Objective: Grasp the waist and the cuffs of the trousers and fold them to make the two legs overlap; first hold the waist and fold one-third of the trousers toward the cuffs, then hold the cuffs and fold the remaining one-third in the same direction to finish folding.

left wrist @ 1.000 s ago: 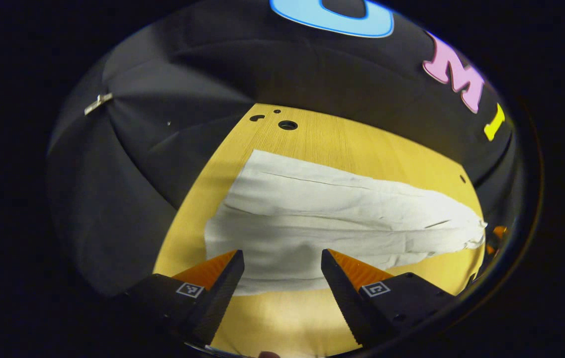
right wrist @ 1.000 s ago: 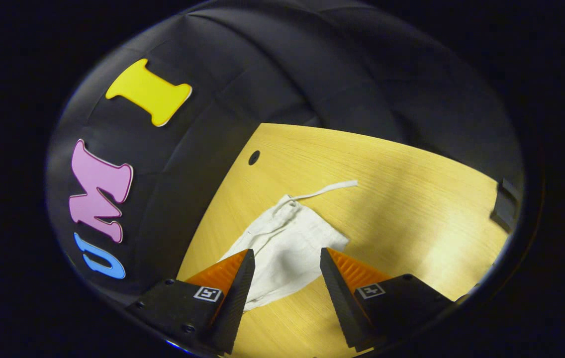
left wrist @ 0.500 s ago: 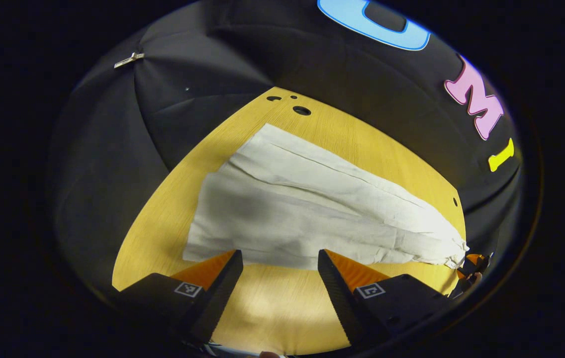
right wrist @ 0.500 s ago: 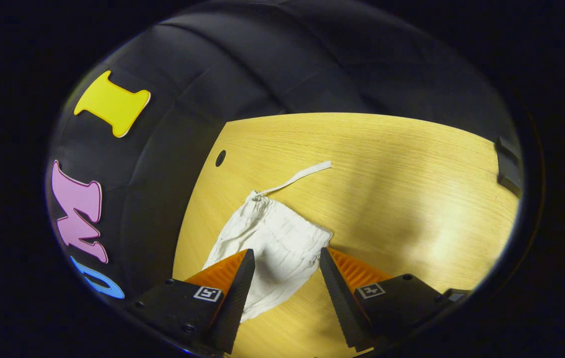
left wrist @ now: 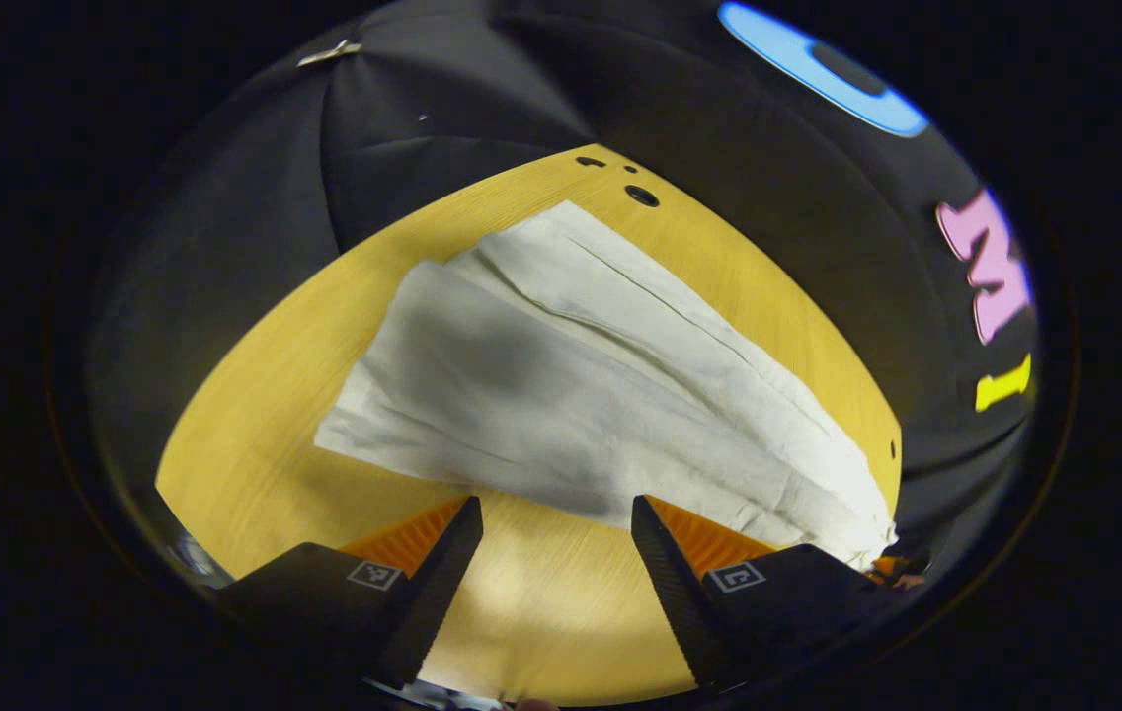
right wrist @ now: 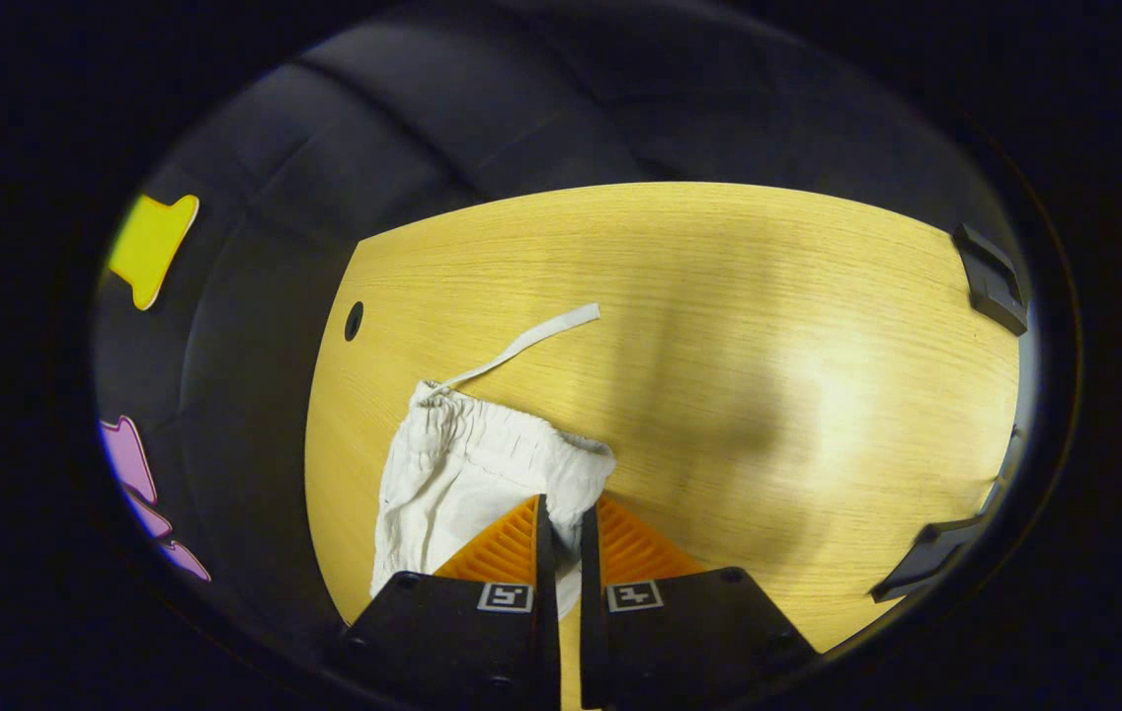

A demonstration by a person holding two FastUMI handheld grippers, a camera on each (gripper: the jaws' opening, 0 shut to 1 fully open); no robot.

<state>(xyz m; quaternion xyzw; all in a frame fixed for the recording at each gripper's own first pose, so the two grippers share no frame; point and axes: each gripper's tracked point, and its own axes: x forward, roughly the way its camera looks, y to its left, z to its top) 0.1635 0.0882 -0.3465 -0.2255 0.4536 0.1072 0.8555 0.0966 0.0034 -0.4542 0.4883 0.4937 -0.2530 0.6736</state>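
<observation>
While right tongs pinch the trousers waistband, left tongs apart above cuffs.

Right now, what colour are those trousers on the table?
Off-white, plain with no pattern; the trousers show best in the left gripper view, spread across the table.

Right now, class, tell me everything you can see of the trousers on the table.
The trousers are off-white, of a woven, lightly creased cloth, and lie flat on the yellow wooden table, legs side by side, overlapping in part. The gathered waist has a flat drawstring trailing loose over the wood. The right gripper has its jaws nearly closed on the waist edge. The left gripper, jaws apart, is near the edge of one leg.
</observation>
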